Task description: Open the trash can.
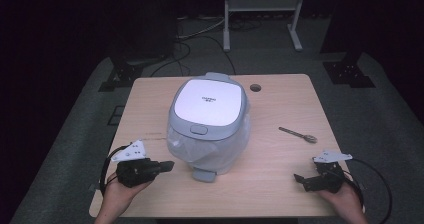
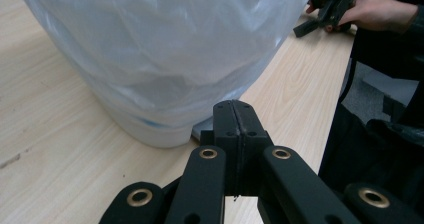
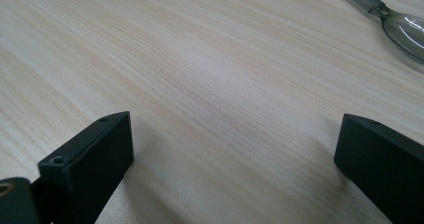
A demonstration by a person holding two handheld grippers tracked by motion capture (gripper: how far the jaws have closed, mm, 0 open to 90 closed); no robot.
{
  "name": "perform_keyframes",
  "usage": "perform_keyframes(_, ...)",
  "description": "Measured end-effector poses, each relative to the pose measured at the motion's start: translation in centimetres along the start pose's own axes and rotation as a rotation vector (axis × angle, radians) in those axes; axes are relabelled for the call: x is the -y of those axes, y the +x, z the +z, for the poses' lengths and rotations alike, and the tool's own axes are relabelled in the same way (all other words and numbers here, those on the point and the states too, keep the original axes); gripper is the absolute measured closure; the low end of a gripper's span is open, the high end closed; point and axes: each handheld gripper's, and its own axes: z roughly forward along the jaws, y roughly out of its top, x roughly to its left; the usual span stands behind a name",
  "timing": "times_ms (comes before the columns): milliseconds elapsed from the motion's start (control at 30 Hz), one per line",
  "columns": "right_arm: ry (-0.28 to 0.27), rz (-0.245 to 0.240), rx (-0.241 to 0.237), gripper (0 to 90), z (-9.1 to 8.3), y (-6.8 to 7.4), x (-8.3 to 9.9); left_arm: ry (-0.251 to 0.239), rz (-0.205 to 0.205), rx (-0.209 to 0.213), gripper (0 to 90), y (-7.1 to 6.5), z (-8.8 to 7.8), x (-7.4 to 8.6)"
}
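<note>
A white and grey rice cooker [image 1: 209, 114] with its lid down stands mid-table, its body wrapped in clear plastic [image 2: 165, 49]. My left gripper [image 1: 169, 165] is held just left of the cooker's base, pointing at it, jaws pressed together with nothing between them; its closed tip [image 2: 235, 115] sits close to the plastic-covered wall. My right gripper [image 1: 302, 180] rests low over the table near the front right corner, jaws wide apart over bare wood [image 3: 235, 129]. A metal spoon [image 1: 299, 134] lies on the table beyond it, its bowl [image 3: 405, 31] at the top right of the right gripper view.
The wooden table [image 1: 280, 184] has a round cable hole [image 1: 255, 88] behind the cooker. A small grey tab [image 1: 204, 174] juts from the cooker's front base. A white stand [image 1: 262, 14] and dark equipment stand on the floor beyond the table.
</note>
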Motion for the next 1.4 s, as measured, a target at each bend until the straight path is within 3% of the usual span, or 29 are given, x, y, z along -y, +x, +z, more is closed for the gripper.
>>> perform_keyframes(1400,0.0,0.0,0.0,1.2,0.0,0.0,0.0,-0.096,0.081,0.067,90.0,-1.4,-2.1,-7.0)
